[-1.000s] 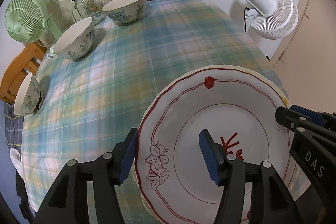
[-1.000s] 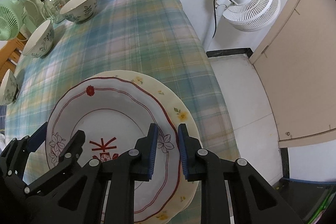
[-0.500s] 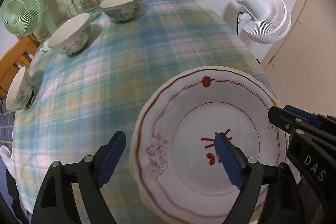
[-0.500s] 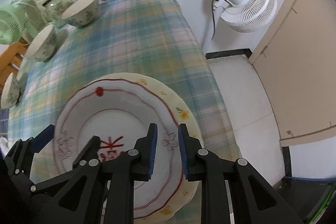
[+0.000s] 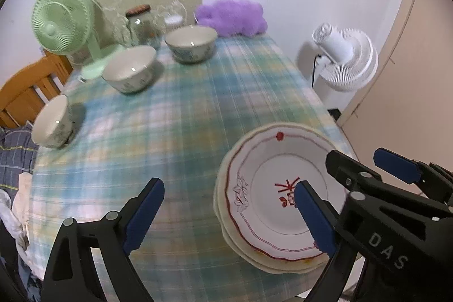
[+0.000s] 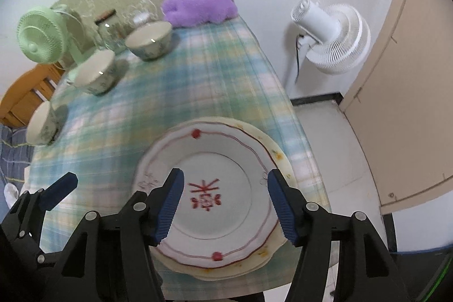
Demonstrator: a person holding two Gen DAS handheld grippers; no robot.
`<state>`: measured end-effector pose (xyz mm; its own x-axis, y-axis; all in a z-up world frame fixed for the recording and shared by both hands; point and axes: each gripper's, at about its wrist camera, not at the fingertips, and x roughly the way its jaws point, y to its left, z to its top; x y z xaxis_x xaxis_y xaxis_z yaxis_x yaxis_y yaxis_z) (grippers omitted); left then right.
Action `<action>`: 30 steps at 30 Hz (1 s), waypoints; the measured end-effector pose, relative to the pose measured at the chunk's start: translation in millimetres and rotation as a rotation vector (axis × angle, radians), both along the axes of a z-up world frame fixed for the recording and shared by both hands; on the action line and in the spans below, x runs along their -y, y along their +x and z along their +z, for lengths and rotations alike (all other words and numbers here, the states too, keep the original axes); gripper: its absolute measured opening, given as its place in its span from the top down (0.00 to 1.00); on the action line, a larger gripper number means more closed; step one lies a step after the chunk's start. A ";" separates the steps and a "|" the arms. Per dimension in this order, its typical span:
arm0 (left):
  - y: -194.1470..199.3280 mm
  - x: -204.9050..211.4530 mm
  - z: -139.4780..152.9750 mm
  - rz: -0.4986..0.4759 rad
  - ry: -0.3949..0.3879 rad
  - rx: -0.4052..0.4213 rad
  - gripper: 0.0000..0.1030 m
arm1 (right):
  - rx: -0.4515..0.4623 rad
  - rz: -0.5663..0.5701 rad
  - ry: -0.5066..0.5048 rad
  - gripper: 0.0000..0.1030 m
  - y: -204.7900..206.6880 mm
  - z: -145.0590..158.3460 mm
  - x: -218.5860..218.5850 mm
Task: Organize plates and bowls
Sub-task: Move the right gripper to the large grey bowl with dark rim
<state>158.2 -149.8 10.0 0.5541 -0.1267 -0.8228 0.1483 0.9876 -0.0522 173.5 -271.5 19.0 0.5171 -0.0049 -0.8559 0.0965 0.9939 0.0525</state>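
A white plate with red trim (image 5: 283, 188) (image 6: 215, 188) lies stacked on a cream plate (image 6: 279, 157) near the table's front right edge. Three floral bowls stand apart along the left and back: a small one (image 5: 52, 122) (image 6: 41, 122), a middle one (image 5: 130, 68) (image 6: 94, 71) and a far one (image 5: 191, 43) (image 6: 150, 38). My left gripper (image 5: 229, 214) is open and empty above the plates' left side. My right gripper (image 6: 226, 205) is open and empty above the plate stack.
The table has a plaid cloth (image 5: 184, 109). A green fan (image 5: 61, 19), glass jars (image 5: 141, 24) and a purple plush (image 5: 232, 16) stand at the back. A white fan (image 5: 345, 58) stands on the floor at the right. A wooden chair (image 5: 25, 89) is at the left.
Both grippers have opened and let go of the red-trimmed plate, which now rests on the cream plate. Both have pulled back and up from the stack.
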 end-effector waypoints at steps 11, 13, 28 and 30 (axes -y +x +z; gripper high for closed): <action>6.6 -46.7 12.4 0.160 0.004 0.058 0.09 | 0.090 0.150 0.018 0.37 19.1 20.3 -49.9; 6.0 -58.6 12.1 0.193 0.005 0.054 0.09 | 0.078 0.181 0.021 0.37 22.8 20.4 -62.5; 17.6 -167.1 8.3 0.205 -0.001 0.058 0.14 | 0.099 0.202 -0.028 0.37 32.8 23.8 -179.9; 21.5 -185.9 7.1 0.188 0.003 0.057 0.14 | 0.100 0.187 -0.025 0.37 34.9 22.5 -196.5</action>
